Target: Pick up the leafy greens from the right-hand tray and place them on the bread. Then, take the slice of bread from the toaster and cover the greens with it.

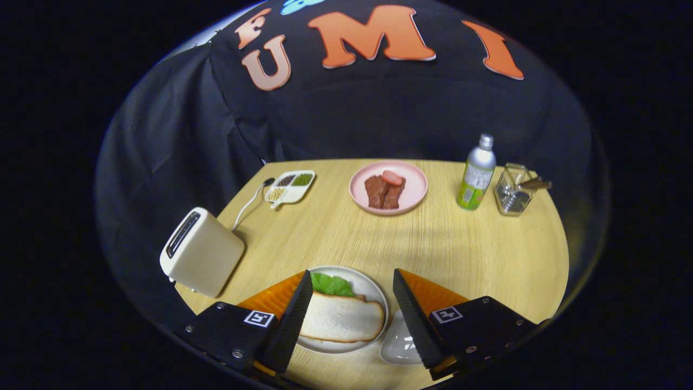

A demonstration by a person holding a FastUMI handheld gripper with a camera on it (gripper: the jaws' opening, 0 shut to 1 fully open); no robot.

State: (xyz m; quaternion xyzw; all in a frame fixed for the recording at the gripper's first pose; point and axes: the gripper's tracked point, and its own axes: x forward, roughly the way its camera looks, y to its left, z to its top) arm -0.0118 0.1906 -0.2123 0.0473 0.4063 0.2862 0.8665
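Gripper view: the hand-held gripper (352, 303) hangs over the near plate (373, 290), fingers spread wide, grasping nothing. Between them lies a soft, pale slice of bread (341, 319) with ruffled leafy greens (331, 284) peeking out at its far edge, so the sandwich looks covered and the job about done. The smooth cream toaster (201, 252) sits left on the wood-grain desk (460, 244); a small glossy tray (398, 341) lies near right.

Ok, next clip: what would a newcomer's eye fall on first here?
Probably the white plate between the open fingers, where a slice of bread lies over leafy greens that peek out at its far edge. Next, the cream toaster to the left of it, and the pink plate of meat at the table's far side.
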